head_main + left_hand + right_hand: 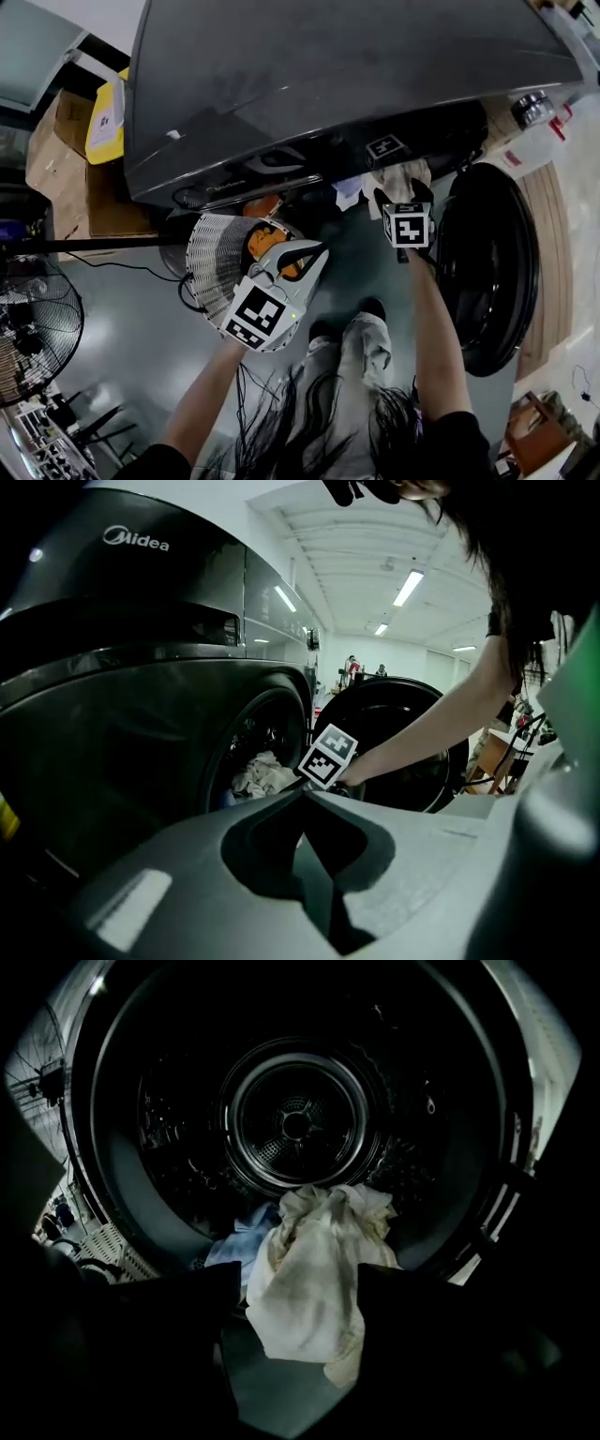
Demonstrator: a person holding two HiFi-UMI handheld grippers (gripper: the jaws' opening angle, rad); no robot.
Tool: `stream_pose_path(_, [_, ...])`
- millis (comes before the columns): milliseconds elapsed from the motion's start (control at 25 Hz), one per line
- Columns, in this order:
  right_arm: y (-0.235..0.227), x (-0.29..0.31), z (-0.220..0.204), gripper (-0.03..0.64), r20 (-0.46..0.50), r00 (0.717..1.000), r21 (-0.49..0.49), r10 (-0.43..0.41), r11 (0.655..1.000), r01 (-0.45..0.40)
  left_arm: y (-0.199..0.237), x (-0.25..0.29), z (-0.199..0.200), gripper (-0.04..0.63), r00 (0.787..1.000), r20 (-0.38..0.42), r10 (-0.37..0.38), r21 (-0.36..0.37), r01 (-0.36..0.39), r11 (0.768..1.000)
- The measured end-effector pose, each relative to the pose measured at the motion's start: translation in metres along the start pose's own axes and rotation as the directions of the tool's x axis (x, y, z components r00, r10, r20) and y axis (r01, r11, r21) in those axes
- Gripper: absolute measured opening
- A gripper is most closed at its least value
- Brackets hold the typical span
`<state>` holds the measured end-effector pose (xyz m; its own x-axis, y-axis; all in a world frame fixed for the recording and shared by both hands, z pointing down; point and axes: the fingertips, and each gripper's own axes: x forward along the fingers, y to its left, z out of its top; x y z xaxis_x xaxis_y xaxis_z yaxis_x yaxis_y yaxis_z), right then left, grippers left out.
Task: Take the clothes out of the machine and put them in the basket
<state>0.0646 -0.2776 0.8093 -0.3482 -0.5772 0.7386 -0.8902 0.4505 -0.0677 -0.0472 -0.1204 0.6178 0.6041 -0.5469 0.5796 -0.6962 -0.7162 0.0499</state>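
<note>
Left gripper is clamped shut on nothing, right by the white basket. Right gripper is at the washer mouth with its jaws wide. A white cloth hangs out of the drum between them, probably not pinched, with a blue cloth just beside it.

This is looking like a big test lab or workshop hall rather than a home. The washing machine is standing by itself on a bare grey floor. To the left of the machine in the head view, cardboard boxes are sitting stacked, and a wire-guarded fan is standing near loose cables. Beyond the machine in the left gripper view, long strip lights are glowing on a high white ceiling and the room is stretching far back.
</note>
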Motion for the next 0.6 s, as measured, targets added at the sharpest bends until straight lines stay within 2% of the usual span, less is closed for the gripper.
stream_pose_path(120, [-0.005, 0.022, -0.01, 0.465, -0.045, 0.999, -0.031, -0.007, 0.999, 0.005, -0.001, 0.0, -0.014, 0.0, 1.0, -0.023, -0.003, 0.005, 0.004, 1.0])
stream_pose_path(320, [-0.008, 0.052, -0.008, 0.489, -0.067, 0.998, -0.094, -0.006, 0.996, 0.0, 0.004, 0.005, -0.031, 0.0, 0.999, -0.047, 0.003, 0.049, -0.001, 0.999])
stream_pose_path(480, [-0.013, 0.067, -0.02, 0.422, -0.125, 0.992, -0.181, -0.034, 0.983, 0.011, 0.008, 0.009, -0.042, 0.0, 0.999, -0.038, 0.024, 0.031, -0.023, 0.999])
stream_pose_path(560, [-0.021, 0.068, -0.022, 0.36, -0.137, 0.988, -0.209, -0.069, 0.977, 0.039, 0.008, 0.009, -0.047, 0.0, 0.999, -0.042, 0.029, 0.026, -0.027, 0.999])
stream_pose_path(600, [-0.026, 0.066, -0.022, 0.309, -0.141, 0.986, -0.219, -0.086, 0.974, 0.053, 0.006, 0.009, -0.049, 0.0, 0.998, -0.047, 0.029, 0.023, -0.028, 0.999])
